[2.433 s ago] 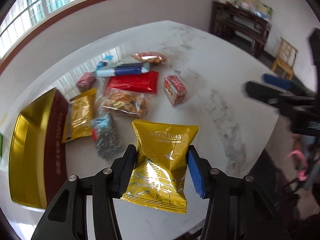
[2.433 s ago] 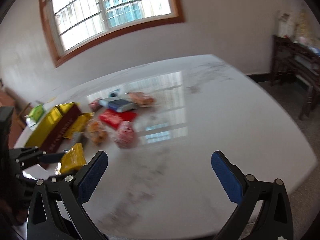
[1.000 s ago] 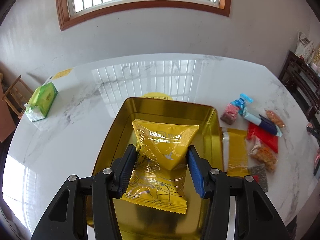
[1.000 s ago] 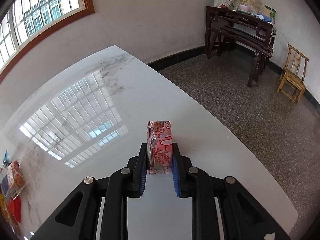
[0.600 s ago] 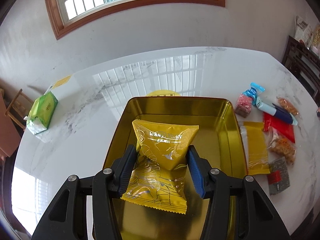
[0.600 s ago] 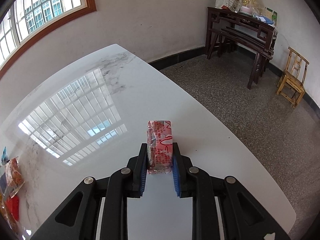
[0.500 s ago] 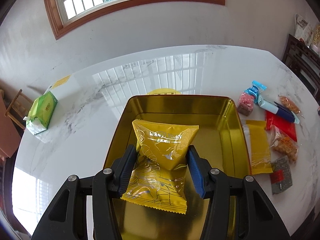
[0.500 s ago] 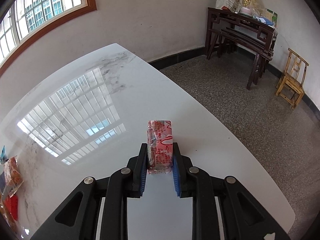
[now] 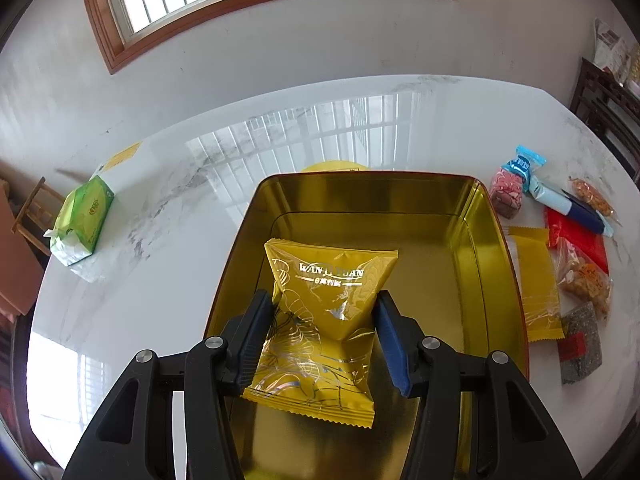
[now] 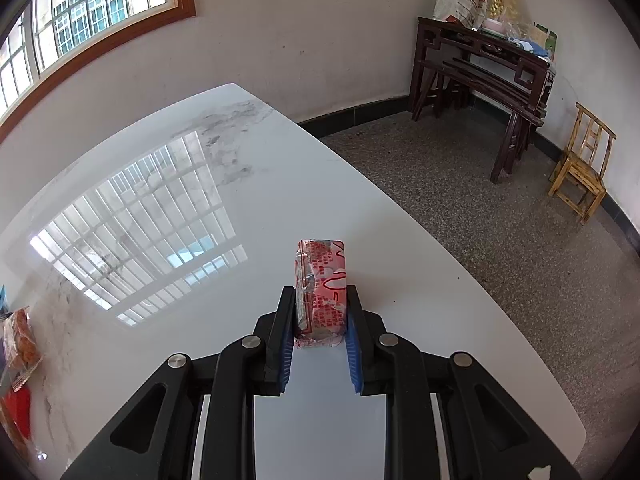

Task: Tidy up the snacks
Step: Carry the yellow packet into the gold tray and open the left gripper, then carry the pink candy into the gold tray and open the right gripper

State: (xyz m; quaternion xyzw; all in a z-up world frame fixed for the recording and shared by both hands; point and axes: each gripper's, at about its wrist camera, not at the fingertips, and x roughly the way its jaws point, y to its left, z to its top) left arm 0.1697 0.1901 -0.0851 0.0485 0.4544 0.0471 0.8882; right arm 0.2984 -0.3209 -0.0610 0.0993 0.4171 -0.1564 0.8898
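While my left gripper clamps the yellow pouch by its crinkly sides above the open gold tin, it looks light, soft and slippery (pinching the middle suits it). My right gripper is clamped on a stiffer red packet over bare surface, its edge close.

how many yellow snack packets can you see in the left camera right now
2. One yellow packet is clamped in the left hand-held gripper over the gold tin; a flat yellow packet lies on the table right of it. Others may be hidden.
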